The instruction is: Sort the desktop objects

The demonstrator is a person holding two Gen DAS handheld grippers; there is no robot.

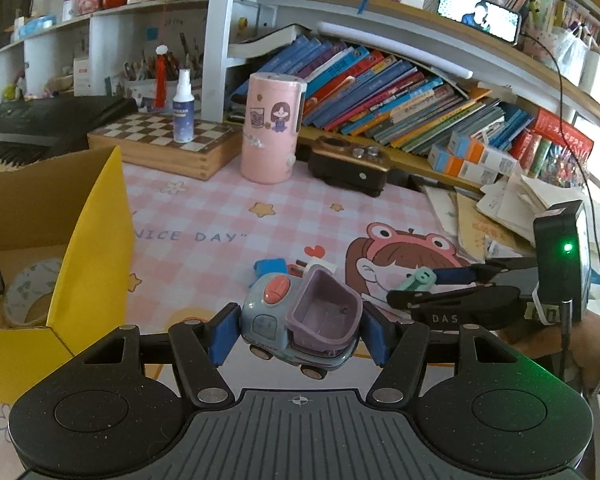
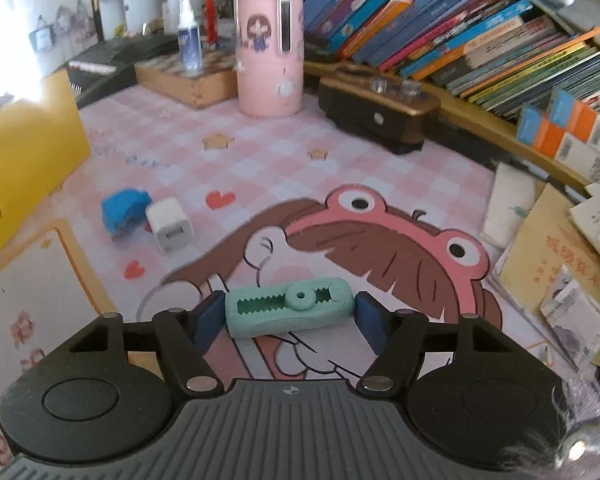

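In the left wrist view, the left hand-held gripper [image 1: 298, 334] clamps a toy truck [image 1: 300, 326] above the desk [image 1: 220, 216], beside a yellow cardboard box [image 1: 96, 240]. In the right wrist view, the right hand-held gripper [image 2: 290, 320] grips a green clip [image 2: 290, 312] over the desk; a blue object [image 2: 124, 206] and white charger [image 2: 170, 230] lie touching, further left.

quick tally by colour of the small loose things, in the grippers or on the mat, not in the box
Grey-blue and purple: 1, toy truck in left gripper
Green: 1, toothed clip in right gripper
Blue: 1, small blue object on mat
White: 1, charger plug on mat
Total: 4
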